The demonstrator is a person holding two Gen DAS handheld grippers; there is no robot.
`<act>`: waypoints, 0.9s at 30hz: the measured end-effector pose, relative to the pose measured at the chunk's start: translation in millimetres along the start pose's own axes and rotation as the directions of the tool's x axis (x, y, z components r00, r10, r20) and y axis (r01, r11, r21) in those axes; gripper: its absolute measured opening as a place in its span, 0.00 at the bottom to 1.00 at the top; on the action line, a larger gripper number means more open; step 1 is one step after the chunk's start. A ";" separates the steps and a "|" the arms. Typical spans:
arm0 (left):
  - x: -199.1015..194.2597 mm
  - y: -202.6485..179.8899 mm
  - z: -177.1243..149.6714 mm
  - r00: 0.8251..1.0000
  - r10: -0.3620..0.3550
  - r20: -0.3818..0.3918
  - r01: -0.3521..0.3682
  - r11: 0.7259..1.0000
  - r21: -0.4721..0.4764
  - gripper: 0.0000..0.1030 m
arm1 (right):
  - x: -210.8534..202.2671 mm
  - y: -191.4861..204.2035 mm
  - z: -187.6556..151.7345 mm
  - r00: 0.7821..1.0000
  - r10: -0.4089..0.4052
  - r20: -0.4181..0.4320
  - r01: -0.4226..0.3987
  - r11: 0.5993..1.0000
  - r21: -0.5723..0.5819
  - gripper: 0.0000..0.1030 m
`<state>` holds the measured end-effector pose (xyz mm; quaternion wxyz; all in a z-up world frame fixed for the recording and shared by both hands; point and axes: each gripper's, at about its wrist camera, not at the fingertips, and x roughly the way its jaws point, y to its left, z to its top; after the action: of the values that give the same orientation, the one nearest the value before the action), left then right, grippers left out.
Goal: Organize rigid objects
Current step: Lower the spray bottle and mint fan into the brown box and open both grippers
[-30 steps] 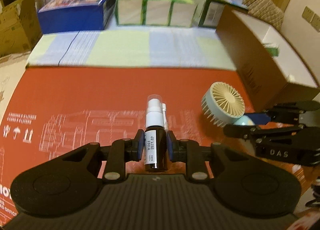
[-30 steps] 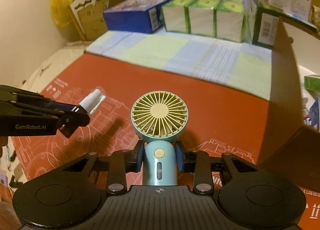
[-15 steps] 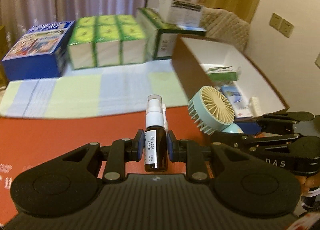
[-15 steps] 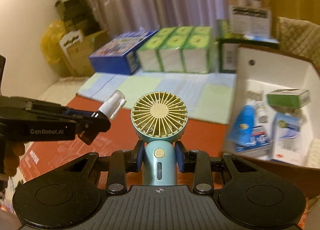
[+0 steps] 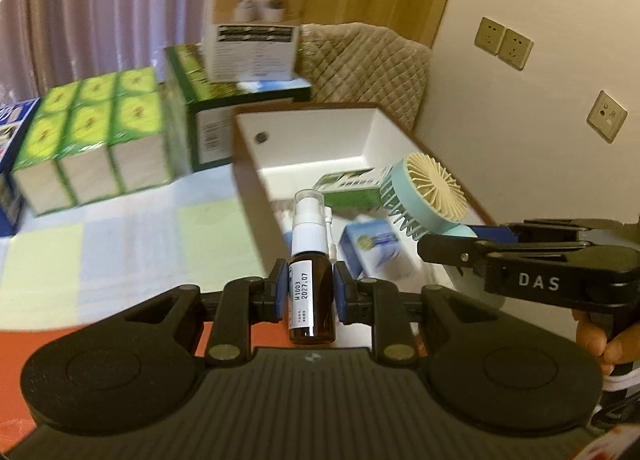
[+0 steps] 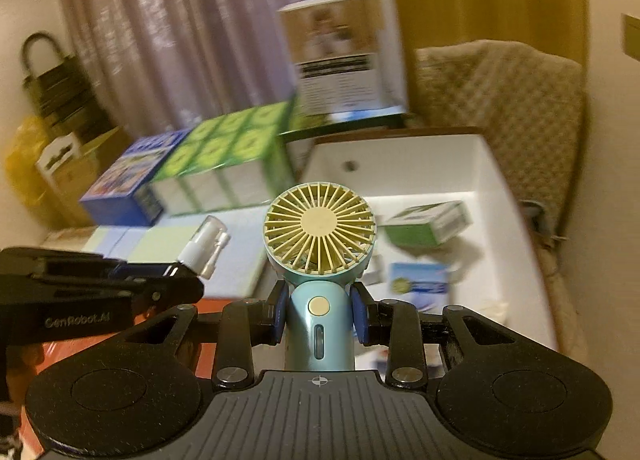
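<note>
My left gripper point(image 5: 310, 292) is shut on a brown spray bottle point(image 5: 311, 292) with a white pump top, held upright above the near left rim of a white-lined box point(image 5: 320, 140). My right gripper point(image 6: 320, 314) is shut on the handle of a light-blue handheld fan point(image 6: 320, 236) with a cream grille, over the same box point(image 6: 420, 168). In the left wrist view the fan point(image 5: 430, 196) and right gripper point(image 5: 452, 238) hang to the right, over the box. In the right wrist view the spray bottle point(image 6: 204, 246) and left gripper point(image 6: 176, 280) sit at the left.
Inside the box lie a green-and-white carton point(image 5: 348, 188), a blue-and-white packet point(image 5: 376, 244) and smaller items. Green boxes point(image 5: 92, 140), a dark green carton point(image 5: 224, 120) with a white box point(image 5: 252, 20) on top stand behind. A quilted chair point(image 5: 368, 68) and wall sockets point(image 5: 504, 42) are right.
Both grippers have swung right and risen from over the red mat to over the open box, each keeping its object. The box interior now fills the view ahead.
</note>
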<state>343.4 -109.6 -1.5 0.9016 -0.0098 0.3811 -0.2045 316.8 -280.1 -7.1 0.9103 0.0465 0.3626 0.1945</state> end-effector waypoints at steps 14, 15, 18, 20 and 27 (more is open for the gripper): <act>82.3 -34.1 40.6 0.997 -0.006 -0.078 0.006 1.000 -0.007 0.19 | 41.4 -80.6 25.4 0.980 -0.171 -0.104 0.193 0.944 0.267 0.29; 87.6 -34.9 41.5 0.996 -0.001 -0.085 0.001 1.000 -0.004 0.19 | 45.2 -84.5 25.7 0.976 -0.183 -0.118 0.209 0.938 0.277 0.29; 102.6 -35.5 42.7 0.994 0.005 -0.112 -0.005 1.000 -0.007 0.19 | 55.8 -93.7 25.1 0.967 -0.201 -0.158 0.241 0.924 0.297 0.29; 110.5 -35.1 42.6 0.992 0.005 -0.128 -0.007 1.000 -0.011 0.19 | 64.4 -97.2 24.4 0.959 -0.214 -0.186 0.263 0.917 0.299 0.29; 132.5 -32.1 39.6 0.984 0.007 -0.176 -0.011 1.000 -0.021 0.19 | 83.8 -100.6 22.4 0.945 -0.242 -0.219 0.298 0.912 0.281 0.29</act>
<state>442.0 -194.4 -58.3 0.8652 0.0003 0.4614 -0.1963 419.6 -338.9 -67.2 0.8734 0.1205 0.4718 0.0105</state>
